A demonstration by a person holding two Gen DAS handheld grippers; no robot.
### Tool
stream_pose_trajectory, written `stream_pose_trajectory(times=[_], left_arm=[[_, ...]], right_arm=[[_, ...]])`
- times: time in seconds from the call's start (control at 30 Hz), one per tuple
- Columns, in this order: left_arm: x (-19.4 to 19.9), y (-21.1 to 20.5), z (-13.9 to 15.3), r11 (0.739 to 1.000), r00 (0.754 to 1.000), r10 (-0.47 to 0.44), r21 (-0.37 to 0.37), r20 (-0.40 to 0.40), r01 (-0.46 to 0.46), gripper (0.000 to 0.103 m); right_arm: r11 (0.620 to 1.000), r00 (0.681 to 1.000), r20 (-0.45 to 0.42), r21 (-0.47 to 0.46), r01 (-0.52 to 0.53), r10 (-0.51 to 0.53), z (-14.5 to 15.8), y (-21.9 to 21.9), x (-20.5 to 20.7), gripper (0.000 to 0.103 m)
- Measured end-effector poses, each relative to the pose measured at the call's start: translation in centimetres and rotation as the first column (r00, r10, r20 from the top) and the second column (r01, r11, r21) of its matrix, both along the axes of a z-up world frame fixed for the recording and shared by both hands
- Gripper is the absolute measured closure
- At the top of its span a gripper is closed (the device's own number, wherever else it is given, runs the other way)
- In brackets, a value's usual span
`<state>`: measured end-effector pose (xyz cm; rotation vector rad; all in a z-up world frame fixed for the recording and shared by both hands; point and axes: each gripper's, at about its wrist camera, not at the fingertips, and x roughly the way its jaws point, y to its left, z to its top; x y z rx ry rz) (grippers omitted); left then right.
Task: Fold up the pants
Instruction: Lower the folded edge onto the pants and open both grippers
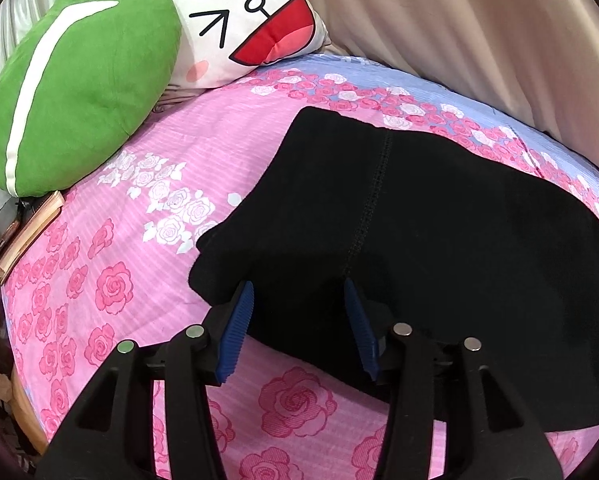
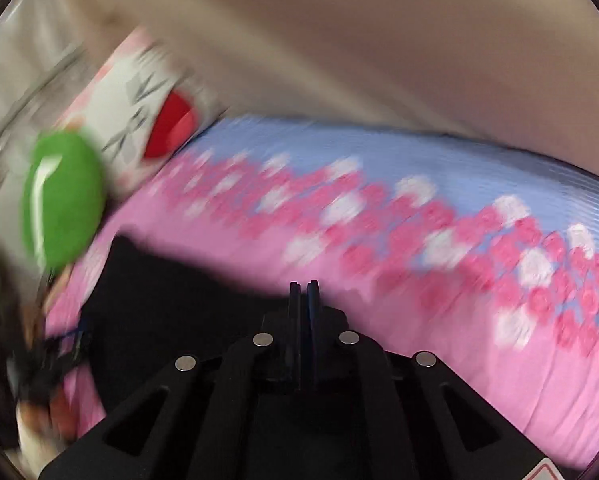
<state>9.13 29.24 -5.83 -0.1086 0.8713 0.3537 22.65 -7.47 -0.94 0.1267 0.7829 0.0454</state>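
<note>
Garment: black knit pants with a stitched centre seam are spread on the pink rose-printed bed sheet, directly ahead of the left claw and partly beneath it.
Left claw: its blue ribbed pads are held wide apart over the near edge of the pants; nothing is gripped.
Right claw: the right claw is seen with its fingers pressed almost together; whether cloth is pinched cannot be told, as the view is blurred. Black fabric lies to its left and below.
Handling: the pants are judged soft, light and limp, likely to sag and slide if lifted by one point.
Grip place: a hem or folded edge near the left claw is judged the best hold, with both layers pinched.
Surroundings: a green plush cushion and a white cartoon-face pillow lie far ahead-left of the left claw.
</note>
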Motion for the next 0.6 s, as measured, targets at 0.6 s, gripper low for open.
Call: stream_pose_trajectory(times=[0.6], left_arm=[[-2.4, -6.8, 3.8, 0.992, 0.998, -0.057, 0.116, 0.036, 0.053, 0.044]], right_arm=[[0.946, 0.963, 0.069, -0.181, 0.269, -0.26, -2.6, -1.6, -12.6, 0.092]])
